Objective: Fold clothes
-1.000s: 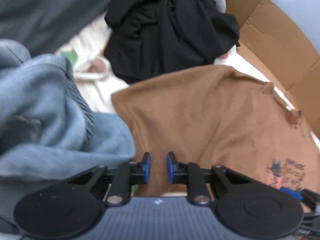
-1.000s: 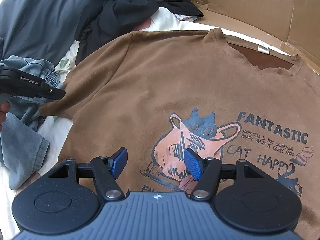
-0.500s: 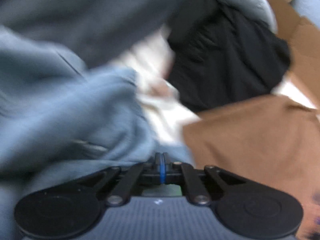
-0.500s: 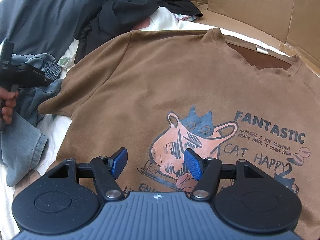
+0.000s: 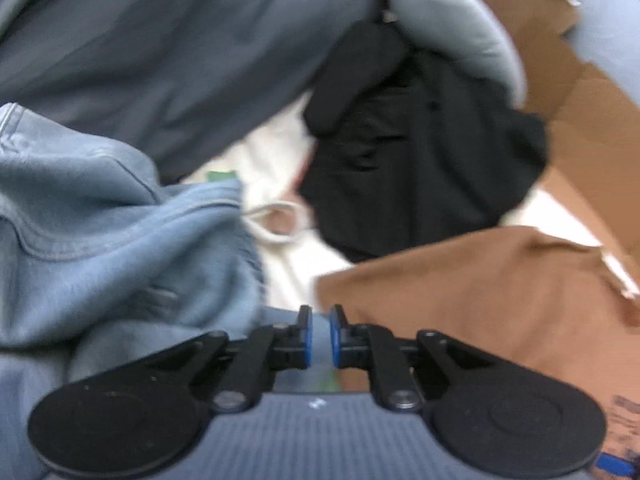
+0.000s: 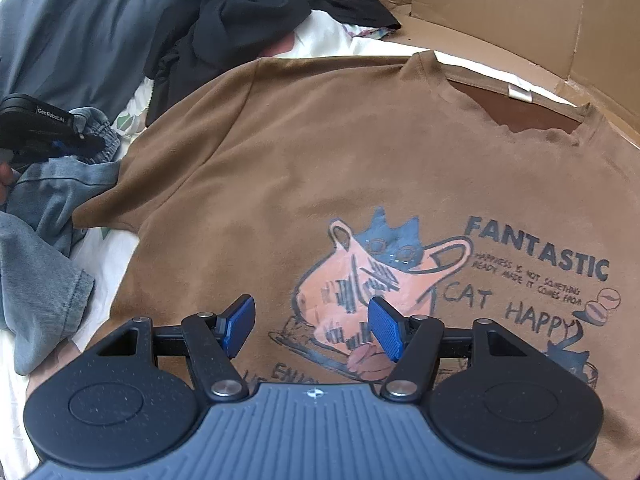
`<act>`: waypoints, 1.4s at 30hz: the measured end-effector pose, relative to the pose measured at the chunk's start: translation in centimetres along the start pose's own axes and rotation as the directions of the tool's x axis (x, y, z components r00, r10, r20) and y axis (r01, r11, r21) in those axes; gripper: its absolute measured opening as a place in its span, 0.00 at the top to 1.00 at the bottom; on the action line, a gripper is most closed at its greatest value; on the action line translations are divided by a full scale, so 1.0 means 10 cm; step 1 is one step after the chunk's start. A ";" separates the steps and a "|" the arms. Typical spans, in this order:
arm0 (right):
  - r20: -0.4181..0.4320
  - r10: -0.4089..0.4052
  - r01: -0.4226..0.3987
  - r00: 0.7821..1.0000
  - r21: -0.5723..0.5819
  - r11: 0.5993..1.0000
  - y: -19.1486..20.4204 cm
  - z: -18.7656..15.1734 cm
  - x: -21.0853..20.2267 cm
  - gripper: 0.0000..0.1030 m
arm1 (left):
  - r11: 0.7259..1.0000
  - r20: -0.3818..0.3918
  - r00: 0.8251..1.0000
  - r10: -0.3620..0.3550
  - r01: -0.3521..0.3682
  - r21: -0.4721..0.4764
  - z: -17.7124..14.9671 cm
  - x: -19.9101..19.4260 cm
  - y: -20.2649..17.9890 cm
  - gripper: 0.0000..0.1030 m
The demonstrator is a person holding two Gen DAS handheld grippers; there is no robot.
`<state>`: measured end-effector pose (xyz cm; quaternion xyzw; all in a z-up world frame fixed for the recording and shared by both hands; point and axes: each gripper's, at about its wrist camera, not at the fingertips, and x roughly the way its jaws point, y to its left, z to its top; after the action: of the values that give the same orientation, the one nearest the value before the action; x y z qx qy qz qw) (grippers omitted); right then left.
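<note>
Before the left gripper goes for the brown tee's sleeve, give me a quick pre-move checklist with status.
1. Brown T-shirt laid flat, print up: ok.
2. Sleeve edge clear of the light blue denim garment: not ok, the denim lies against it.
3. Left gripper empty: ok, its jaws have just been opening, a narrow gap, nothing between them.
4. Right gripper open over the print, empty: ok.
5. Hem corners visible: cannot tell.
</note>
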<state>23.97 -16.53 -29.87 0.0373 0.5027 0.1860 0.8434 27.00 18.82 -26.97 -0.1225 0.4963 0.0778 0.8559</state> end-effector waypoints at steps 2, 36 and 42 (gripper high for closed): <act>0.005 0.004 -0.004 1.000 -0.011 1.000 0.03 0.01 -0.01 0.33 | 0.999 -0.047 0.998 -0.035 0.034 -0.031 -0.04 0.03 -0.01 0.89; 0.010 0.007 -0.007 1.000 -0.010 1.000 0.01 0.02 0.01 0.33 | 0.979 -0.030 0.987 0.159 -0.162 -0.122 0.09 0.44 0.08 0.79; 0.009 0.015 -0.015 1.000 -0.019 1.000 0.05 0.03 0.01 0.33 | 0.997 -0.017 0.998 0.068 -0.069 -0.034 0.18 0.49 -0.13 0.66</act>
<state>24.09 -15.99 -29.68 0.0339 0.4969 0.1968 0.8445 31.29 18.14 -30.21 -0.1208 0.5056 0.1148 0.8465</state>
